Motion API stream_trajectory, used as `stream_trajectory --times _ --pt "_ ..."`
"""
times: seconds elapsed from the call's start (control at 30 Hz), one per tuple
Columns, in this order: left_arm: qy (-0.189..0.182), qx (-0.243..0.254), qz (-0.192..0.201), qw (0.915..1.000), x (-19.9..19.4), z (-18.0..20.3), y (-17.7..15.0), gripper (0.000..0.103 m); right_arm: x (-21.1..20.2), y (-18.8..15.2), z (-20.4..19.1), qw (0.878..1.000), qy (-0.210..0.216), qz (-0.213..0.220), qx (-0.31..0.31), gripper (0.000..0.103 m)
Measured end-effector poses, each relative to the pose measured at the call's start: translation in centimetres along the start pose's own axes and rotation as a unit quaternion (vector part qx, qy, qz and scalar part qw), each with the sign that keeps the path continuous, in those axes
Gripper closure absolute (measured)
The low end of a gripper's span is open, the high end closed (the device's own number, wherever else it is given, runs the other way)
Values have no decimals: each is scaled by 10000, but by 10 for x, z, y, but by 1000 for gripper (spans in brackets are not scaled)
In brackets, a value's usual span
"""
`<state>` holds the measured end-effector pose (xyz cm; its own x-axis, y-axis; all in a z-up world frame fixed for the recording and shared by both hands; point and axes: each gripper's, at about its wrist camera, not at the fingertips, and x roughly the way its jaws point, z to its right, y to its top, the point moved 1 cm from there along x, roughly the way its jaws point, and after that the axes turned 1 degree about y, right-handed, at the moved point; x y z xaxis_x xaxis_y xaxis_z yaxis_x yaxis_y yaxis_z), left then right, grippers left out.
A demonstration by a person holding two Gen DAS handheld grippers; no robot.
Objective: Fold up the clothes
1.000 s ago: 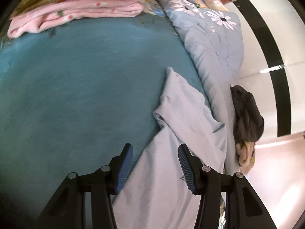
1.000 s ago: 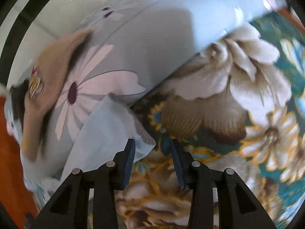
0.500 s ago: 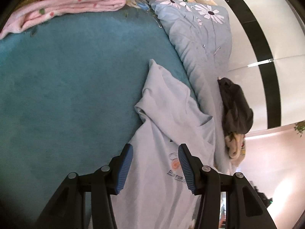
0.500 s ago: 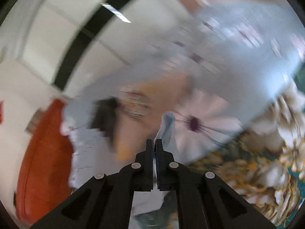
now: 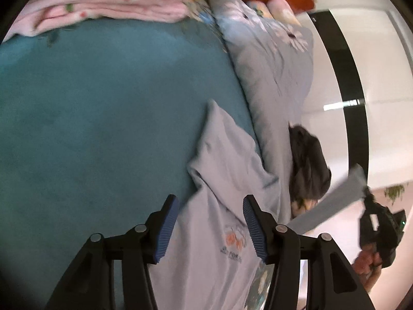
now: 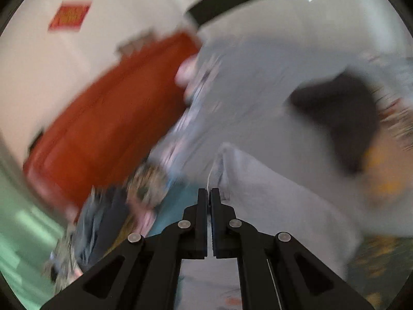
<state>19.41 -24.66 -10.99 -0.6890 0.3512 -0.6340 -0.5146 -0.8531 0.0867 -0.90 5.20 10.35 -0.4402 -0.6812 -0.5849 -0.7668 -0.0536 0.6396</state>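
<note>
— Two jaws, what changed?
— My right gripper (image 6: 209, 193) has clamped shut on the shirt (image 5: 227, 206) sleeve and swung it up; my left gripper (image 5: 209, 224) hovers half-open, widening, empty, over the shirt on the bed (image 5: 103, 108); folding's begun.

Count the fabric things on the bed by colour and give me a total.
Light blue T-shirt: 1
Pink folded blanket: 1
Teal bedspread: 1
Grey-blue flowered quilt: 1
Black garment: 1
Total: 5
</note>
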Motion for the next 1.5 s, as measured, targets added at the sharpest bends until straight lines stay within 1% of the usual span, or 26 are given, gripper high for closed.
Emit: stream_trajectory --times 0.07,0.1,0.2,0.3,0.37,0.53,0.57,0.6,0.63,0.67,0.8,0.9,0.93,0.97,1.0,1.03,1.1,1.13,1.2,1.3,1.33,1.37,1.4,1.43,1.5 --pt "42 -147 115 9998 -3 -9 6 46 64 -25 -27 9983 120 -567 -92 101" --pt "55 -209 146 9997 -4 -13 8 46 95 -41 -34 9962 149 -861 -53 101" --pt "31 -367 205 9991 -6 -21 14 46 171 -90 -60 9866 74 -1629 -6 101" --pt "-68 -523 199 9984 -4 -27 17 46 205 -116 -69 9804 -26 -1971 -41 101" --pt "-106 -579 139 9982 0 -30 19 46 223 -131 -77 9762 -291 -2138 -197 101" --pt "-84 -546 -16 9985 2 -31 18 46 235 -160 -80 9655 -593 -2499 -437 97" --pt "-68 -550 -48 9984 2 -31 17 46 237 -163 -81 9632 -610 -2574 -476 93" --pt "-43 -570 -77 9983 2 -32 17 46 234 -163 -81 9634 -476 -2598 -458 88" --pt "-9 -590 -96 9982 1 -33 16 46 230 -163 -82 9634 -342 -2622 -441 70" --pt "32 -601 -118 9981 1 -34 15 45 224 -162 -82 9639 -218 -2619 -425 59" --pt "210 -474 -509 9974 6 -33 4 44 156 -138 -71 9768 39 -2101 -404 58" --pt "523 -283 -930 9939 14 -29 -11 44 93 -132 -33 9824 -195 -1816 -392 53" --pt "577 -275 -1113 9917 18 -28 -17 44 71 -138 -14 9832 -337 -1765 -304 50" --pt "594 -297 -1279 9896 21 -28 -23 44 50 -144 5 9838 -479 -1714 -217 50" --pt "617 -295 -1403 9877 24 -27 -29 44 28 -150 25 9839 -625 -1673 -119 50" --pt "724 -204 -1477 9862 25 -24 -35 44 8 -163 47 9826 -787 -1682 29 50" --pt "1065 100 -1475 9833 24 -16 -40 44 -35 -195 96 9784 -1153 -1670 399 50" --pt "1227 252 -1459 9813 23 -13 -43 44 -50 -210 114 9761 -1254 -1664 613 50" --pt "1436 471 -1460 9777 21 -8 -48 44 -79 -239 148 9701 -1442 -1648 1051 50" --pt "1676 593 -1512 9724 21 -9 -52 46 -113 -281 190 9595 -1466 -1550 1838 50" --pt "1768 608 -1563 9699 22 -10 -53 46 -118 -290 197 9579 -1342 -1480 2061 50" --pt "1881 626 -1632 9665 24 -12 -55 49 -123 -299 203 9561 -1214 -1404 2266 50" --pt "1976 670 -1676 9635 25 -12 -57 52 -126 -301 206 9563 -1071 -1297 2392 50" --pt "2052 738 -1698 9611 25 -11 -59 53 -128 -303 207 9563 -945 -1206 2491 50" --pt "2194 869 -1757 9557 26 -10 -63 57 -123 -298 206 9587 -867 -1189 2434 50"
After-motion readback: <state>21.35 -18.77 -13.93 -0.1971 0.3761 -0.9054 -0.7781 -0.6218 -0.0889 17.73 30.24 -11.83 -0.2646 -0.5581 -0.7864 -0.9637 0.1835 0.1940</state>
